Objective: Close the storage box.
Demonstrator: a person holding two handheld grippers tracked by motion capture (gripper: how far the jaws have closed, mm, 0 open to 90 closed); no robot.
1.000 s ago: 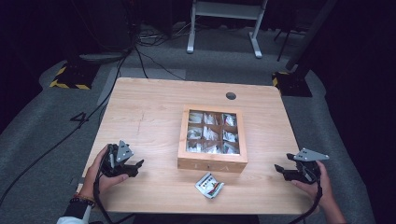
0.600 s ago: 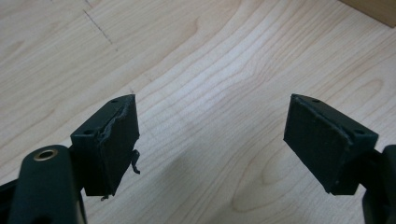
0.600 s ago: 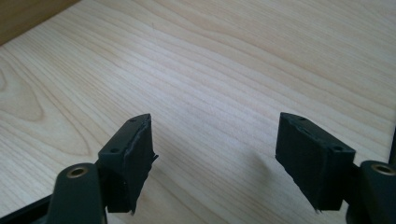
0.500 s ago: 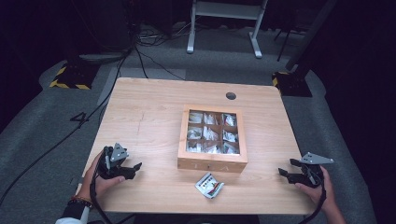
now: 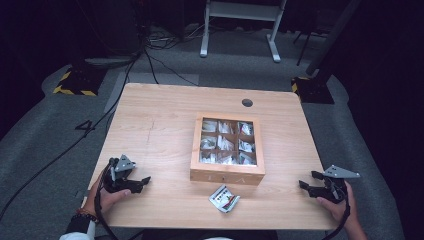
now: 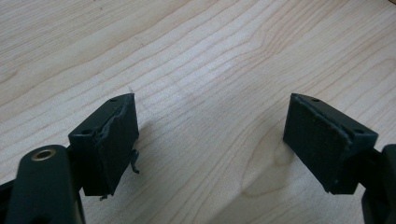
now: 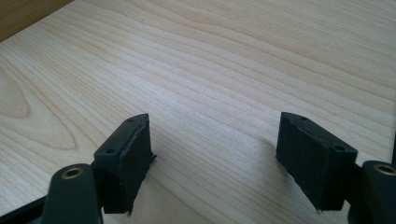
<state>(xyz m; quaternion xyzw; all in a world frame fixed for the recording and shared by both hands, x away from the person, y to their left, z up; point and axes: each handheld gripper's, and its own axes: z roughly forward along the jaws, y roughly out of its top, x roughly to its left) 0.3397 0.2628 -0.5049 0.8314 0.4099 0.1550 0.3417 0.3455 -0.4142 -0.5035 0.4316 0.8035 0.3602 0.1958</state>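
A wooden box (image 5: 227, 172) with a grid of compartments holding pale sachets sits at the middle of the table (image 5: 155, 130). One silver sachet (image 5: 224, 198) lies loose on the wood just in front of the box. My left gripper (image 5: 141, 183) is low over the front left of the table, held in a hand and pointing right toward the sachet. In the left gripper view its jaws stand open (image 6: 210, 116) over bare wood. My right gripper (image 5: 307, 180) is at the front right, pointing left, and it is open (image 7: 215, 135) with nothing between its pads.
A round hole (image 5: 247, 103) is cut in the tabletop behind the box. Cables trail from both grippers off the front edge. Beyond the table lie grey carpet, floor cables and a white stand (image 5: 240, 10).
Both hands have sunk a little toward the tabletop and drifted slightly toward its front edge. The box and the loose sachet have not moved.
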